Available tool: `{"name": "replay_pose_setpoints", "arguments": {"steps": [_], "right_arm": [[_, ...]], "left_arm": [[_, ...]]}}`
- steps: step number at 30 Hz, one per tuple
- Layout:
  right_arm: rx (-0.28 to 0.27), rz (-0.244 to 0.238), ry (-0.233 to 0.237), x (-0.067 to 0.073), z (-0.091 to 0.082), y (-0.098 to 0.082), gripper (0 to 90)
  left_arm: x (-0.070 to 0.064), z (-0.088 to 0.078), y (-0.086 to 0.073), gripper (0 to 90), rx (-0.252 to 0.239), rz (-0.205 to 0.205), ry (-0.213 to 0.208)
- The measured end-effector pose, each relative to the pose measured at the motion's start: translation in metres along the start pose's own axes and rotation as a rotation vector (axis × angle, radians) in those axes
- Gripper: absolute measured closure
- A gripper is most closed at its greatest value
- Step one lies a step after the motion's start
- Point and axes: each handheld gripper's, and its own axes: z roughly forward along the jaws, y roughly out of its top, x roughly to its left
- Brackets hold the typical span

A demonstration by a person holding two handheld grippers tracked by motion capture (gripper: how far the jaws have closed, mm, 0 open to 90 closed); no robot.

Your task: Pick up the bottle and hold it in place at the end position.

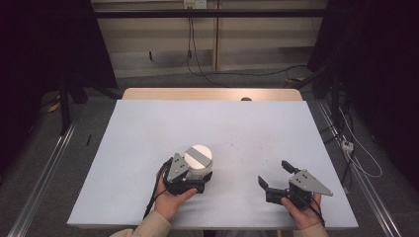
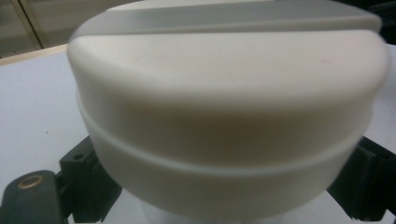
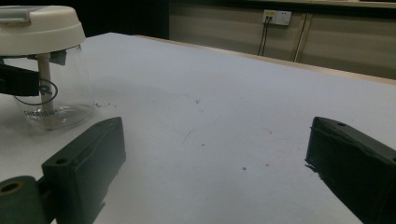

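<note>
A clear jar with a white domed lid (image 1: pixel 198 157) that has a grey bar across its top stands on the white table (image 1: pixel 148 128), near the front and left of middle. My left gripper (image 1: pixel 200 178) reaches in from the jar's near side, and its black jaws press on the clear body under the lid. In the left gripper view the lid (image 2: pixel 224 116) looms close and blurred, with a jaw at each side of the jar below it. My right gripper (image 1: pixel 274 173) rests near the front right, jaws wide open with nothing between them. The right gripper view has the jar (image 3: pixel 70 88) at the far left.
The white sheet covers a wooden table whose far edge (image 1: pixel 212 94) shows beyond it. Small specks (image 3: pixel 201 100) dot the surface between the grippers. Cables and a power strip (image 1: pixel 347 145) lie on the floor to the right. Metal rails run along both sides of the table.
</note>
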Motion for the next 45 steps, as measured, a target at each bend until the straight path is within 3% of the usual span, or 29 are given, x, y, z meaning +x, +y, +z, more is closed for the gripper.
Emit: {"name": "replay_pose_setpoints", "arguments": {"steps": [10, 14, 23, 34, 45], "right_arm": [[-0.004, 0.0, 0.001, 0.0, 0.0, 0.0, 4.5], [-0.004, 0.0, 0.001, 0.0, 0.0, 0.0, 4.5], [-0.006, 0.004, 0.001, 0.0, 0.0, 0.001, 4.5], [-0.006, 0.001, 0.005, 0.0, 0.0, 0.001, 4.6], [-0.005, 0.0, 0.004, -0.001, 0.0, 0.001, 4.5]], "left_arm": [[0.002, 0.0, 0.0, 17.9, -0.021, -0.005, 0.013], [0.002, 0.0, 0.001, 18.2, -0.027, 0.008, 0.006], [0.006, 0.001, 0.008, 18.4, -0.057, -0.011, -0.022], [0.016, 0.004, 0.018, 18.4, -0.069, -0.021, -0.014], [0.022, 0.01, 0.025, 18.5, -0.062, -0.001, -0.019]]}}
